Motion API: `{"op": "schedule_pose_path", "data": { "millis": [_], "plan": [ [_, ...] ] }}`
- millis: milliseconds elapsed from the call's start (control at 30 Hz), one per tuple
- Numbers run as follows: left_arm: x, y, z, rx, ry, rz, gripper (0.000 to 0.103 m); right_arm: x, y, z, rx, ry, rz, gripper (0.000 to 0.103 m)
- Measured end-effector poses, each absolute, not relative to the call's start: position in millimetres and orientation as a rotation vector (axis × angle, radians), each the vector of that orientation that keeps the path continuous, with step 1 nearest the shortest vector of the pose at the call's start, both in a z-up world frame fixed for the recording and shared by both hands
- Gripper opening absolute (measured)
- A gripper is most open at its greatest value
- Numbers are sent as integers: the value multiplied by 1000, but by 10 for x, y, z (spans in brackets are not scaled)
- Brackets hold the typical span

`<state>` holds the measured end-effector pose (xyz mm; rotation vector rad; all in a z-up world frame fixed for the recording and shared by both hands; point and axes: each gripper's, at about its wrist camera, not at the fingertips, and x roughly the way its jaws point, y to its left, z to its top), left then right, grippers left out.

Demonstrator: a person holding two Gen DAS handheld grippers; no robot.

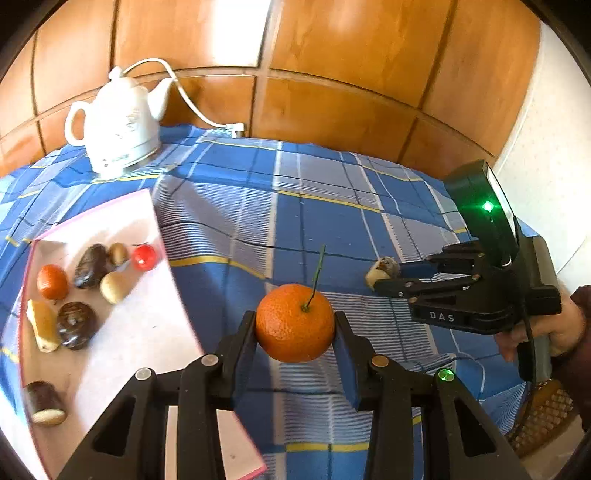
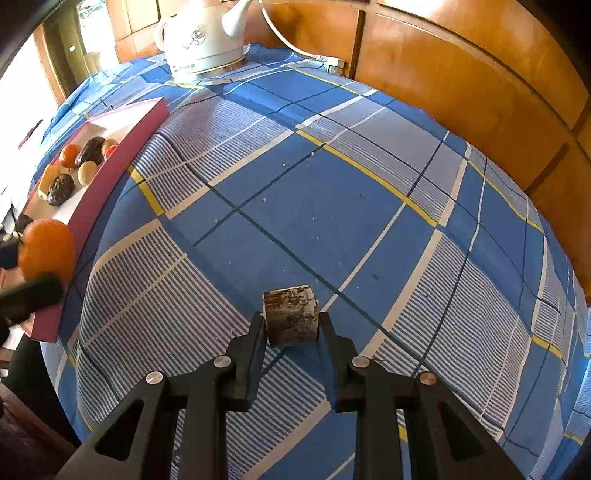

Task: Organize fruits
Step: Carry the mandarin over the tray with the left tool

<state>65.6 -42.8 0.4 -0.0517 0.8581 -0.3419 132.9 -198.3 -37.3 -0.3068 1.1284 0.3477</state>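
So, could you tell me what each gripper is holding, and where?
Left gripper clamps the orange by its sides; right gripper clamps a brown chunk by its sides.

Bright daylight, heavy fisheye bending.
Sun glared off the wood panels (image 1: 240,33) and washed out the box (image 1: 122,229) floor; the window (image 2: 22,122) at the left edge was blown white. The orange (image 2: 46,247) was blurred in the right view. Cloth (image 2: 332,206) lines bowed; corners vignetted black.
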Motion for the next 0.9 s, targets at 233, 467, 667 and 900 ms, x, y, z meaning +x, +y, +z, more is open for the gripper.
{"op": "schedule_pose_path", "data": {
  "millis": [233, 467, 667, 900],
  "plan": [
    [586, -30, 70, -106, 846, -274, 40, 1294, -1916, -394, -341, 1115, 326, 27],
    [568, 511, 132, -174, 826, -136, 40, 1268, -1925, -406, -338, 1121, 320, 27],
    [505, 864, 119, -225, 820, -38, 40, 1261, -1905, -422, -360, 1119, 318, 26],
    [363, 935, 34, -213, 837, 0, 40, 1258, -1892, -440, -362, 1124, 314, 26]
  ]
}}
